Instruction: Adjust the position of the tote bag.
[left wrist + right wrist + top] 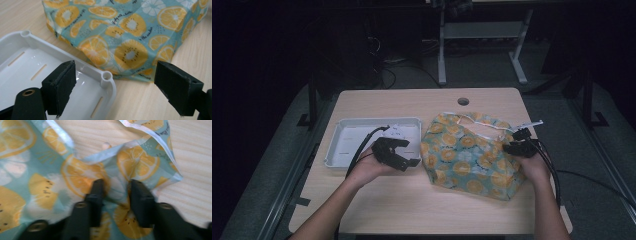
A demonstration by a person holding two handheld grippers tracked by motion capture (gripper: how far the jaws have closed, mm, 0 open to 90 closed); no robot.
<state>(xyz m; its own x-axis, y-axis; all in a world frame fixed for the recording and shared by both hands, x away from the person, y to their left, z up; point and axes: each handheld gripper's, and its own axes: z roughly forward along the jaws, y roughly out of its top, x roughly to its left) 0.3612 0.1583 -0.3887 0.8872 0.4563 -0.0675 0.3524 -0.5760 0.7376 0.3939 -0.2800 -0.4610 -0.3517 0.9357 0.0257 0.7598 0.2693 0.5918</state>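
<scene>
A fabric bag (467,155) printed with orange and kiwi slices on teal lies crumpled right of the table's middle. My right gripper (508,142) is at its right edge. In the right gripper view its jaws (116,185) pinch a bunched fold of the bag (37,182) near the white-hemmed rim. A white plastic tray (362,121) sits to the left of the bag. My left gripper (408,152) hovers over the tray's near right corner, jaws wide apart with nothing between them. The left gripper view looks past that corner (107,75) to the bag (125,30) close behind.
A round cable hole (463,101) lies near the table's far edge. A small white slip (396,131) rests at the tray's far right corner. A white strap (532,123) sticks out from the bag's right side. Desk legs (442,45) stand beyond the table.
</scene>
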